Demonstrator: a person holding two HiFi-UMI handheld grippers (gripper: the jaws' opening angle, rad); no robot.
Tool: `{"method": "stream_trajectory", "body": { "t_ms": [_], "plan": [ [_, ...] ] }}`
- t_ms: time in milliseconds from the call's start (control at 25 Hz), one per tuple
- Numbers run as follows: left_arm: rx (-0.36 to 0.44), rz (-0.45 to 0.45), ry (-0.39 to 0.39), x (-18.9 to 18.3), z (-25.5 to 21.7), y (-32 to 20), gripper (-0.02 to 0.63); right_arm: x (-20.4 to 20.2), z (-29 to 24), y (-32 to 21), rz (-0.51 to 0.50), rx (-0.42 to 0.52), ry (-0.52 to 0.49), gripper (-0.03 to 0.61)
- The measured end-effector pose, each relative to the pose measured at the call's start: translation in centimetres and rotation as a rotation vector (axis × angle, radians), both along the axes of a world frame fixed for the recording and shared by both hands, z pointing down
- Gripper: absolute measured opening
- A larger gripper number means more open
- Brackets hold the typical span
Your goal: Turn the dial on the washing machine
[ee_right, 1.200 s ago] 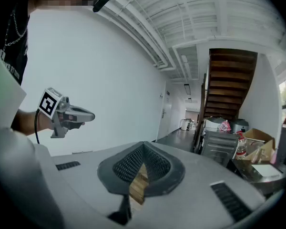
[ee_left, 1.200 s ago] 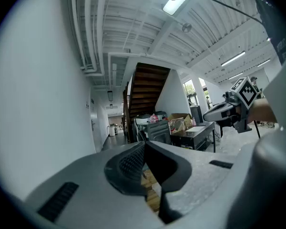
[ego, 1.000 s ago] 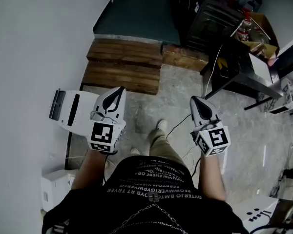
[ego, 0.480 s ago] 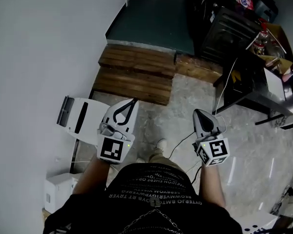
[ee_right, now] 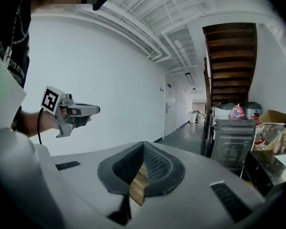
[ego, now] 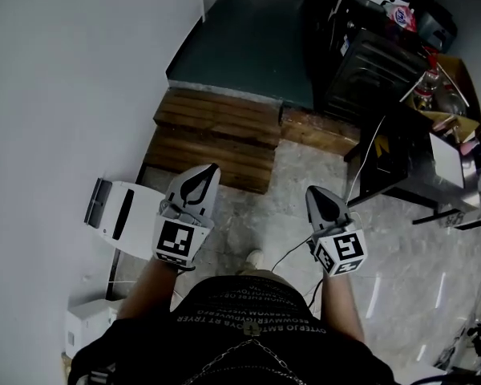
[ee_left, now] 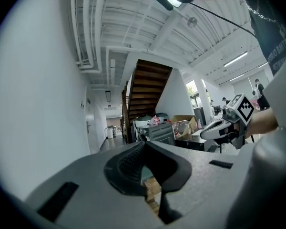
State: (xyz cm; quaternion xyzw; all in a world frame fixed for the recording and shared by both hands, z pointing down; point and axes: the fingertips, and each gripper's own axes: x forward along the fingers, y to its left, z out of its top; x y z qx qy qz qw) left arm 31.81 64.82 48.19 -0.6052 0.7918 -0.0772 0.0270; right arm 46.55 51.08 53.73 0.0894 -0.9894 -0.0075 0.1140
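Farther forward than before: left gripper (ego: pixel 212 169) and right gripper (ego: pixel 312 191), both seemingly closed, empty.

the washing machine (ego: pixel 359 61) is a boxy, dark grey metal unit standing upright at the far upper right of the head view, on the dark green floor (ego: pixel 248 30). in the right gripper view its front panel shows horizontal ribs. its dial is too small to make out.

Soft even overhead light; wall (ego: pixel 56 95) bright; dark fisheye corners in gripper views; left gripper (ee_left: pixel 144 147) close-up blurred.
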Motion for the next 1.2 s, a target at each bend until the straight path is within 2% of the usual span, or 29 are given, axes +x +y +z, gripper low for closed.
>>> {"method": "stream_trajectory", "body": {
  "t_ms": [360,640,960,1200],
  "plan": [
    [-0.016,-0.065,-0.007,-2.8,-0.4,-6.7,0.006,-1.5,0.2,-8.5,-0.025,-0.035,-0.018,-0.003],
    [-0.013,-0.097,0.008,-3.6,-0.4,-10.1,0.006,-2.6,0.7,-12.4,-0.066,-0.048,-0.026,-0.003],
    [-0.058,-0.109,0.053,-5.0,2.2,-11.4,0.006,-3.7,2.6,-14.4,-0.061,-0.098,-0.009,-0.003],
    [-0.079,-0.08,0.066,-8.9,4.2,-13.7,0.006,-8.0,4.8,-15.3,-0.06,-0.137,0.017,-0.003]
  ]
}}
